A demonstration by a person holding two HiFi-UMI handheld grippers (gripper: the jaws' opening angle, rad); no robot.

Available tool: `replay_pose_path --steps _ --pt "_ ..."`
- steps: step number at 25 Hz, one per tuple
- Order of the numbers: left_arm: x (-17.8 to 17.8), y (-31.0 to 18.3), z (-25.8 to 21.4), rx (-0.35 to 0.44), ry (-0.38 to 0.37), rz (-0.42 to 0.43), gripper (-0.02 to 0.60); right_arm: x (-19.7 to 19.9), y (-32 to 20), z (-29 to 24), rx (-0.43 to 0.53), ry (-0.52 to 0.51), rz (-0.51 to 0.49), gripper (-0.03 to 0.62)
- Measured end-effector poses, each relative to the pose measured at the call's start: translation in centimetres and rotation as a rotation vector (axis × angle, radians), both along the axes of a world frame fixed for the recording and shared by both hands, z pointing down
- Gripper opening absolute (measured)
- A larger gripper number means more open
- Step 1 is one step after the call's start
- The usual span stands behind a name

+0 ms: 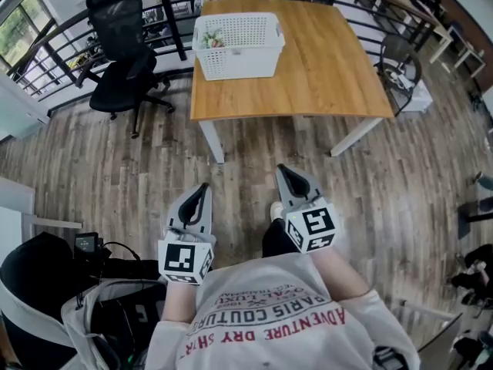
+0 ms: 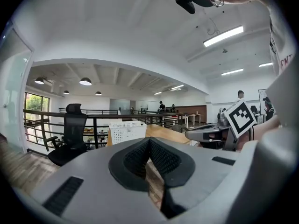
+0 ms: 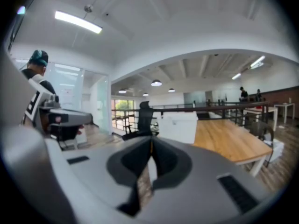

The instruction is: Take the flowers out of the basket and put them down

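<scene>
The flowers [image 1: 213, 40] lie in the white perforated basket [image 1: 239, 66] at the wooden counter's [image 1: 323, 68] far left corner. The left gripper [image 1: 202, 190] and right gripper [image 1: 283, 169] hang over the floor, fingers closed, empty.

Left gripper [image 2: 149, 141] jaws together, basket [image 2: 126, 132] beyond

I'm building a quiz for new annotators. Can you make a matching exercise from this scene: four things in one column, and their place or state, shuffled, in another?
Things
1. basket
2. office chair
3. flowers
4. right gripper

Place or state
A. inside the basket
B. on the floor, left of the table
C. on the table, at its left end
D. jaws shut, nothing held

Pairs: 1-C, 2-B, 3-A, 4-D
</scene>
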State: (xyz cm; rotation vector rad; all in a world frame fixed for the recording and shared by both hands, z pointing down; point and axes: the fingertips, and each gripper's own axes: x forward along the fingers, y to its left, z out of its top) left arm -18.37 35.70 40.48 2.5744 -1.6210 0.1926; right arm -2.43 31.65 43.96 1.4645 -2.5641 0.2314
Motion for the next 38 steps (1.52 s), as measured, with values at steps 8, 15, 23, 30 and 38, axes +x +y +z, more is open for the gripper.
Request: replay_pose_path --steps 8,15,23,30,38 --pt "5.7 -12.3 -0.4 -0.007 0.013 -0.094 0.026 5.5 -13.3 0.0 -0.025 0.04 -0.112 0.029" --pt "9.6 -20.6 -0.9 0.003 0.011 -0.151 0.026 10.2 -22.7 0.1 -0.046 0.061 -0.153 0.029" --pt "9.2 -26.3 0.8 -0.037 0.01 -0.18 0.026 10.8 -28.6 1.7 -0.072 0.073 -0.165 0.029" --pt "5.5 -34.4 0.4 0.008 0.011 -0.145 0.026 6.4 -35.5 0.6 -0.021 0.064 -0.161 0.029" --pt "-3.0 -46.1 -0.8 0.05 0.002 -0.124 0.026 -1.7 -47.2 -1.5 0.012 0.063 -0.137 0.029"
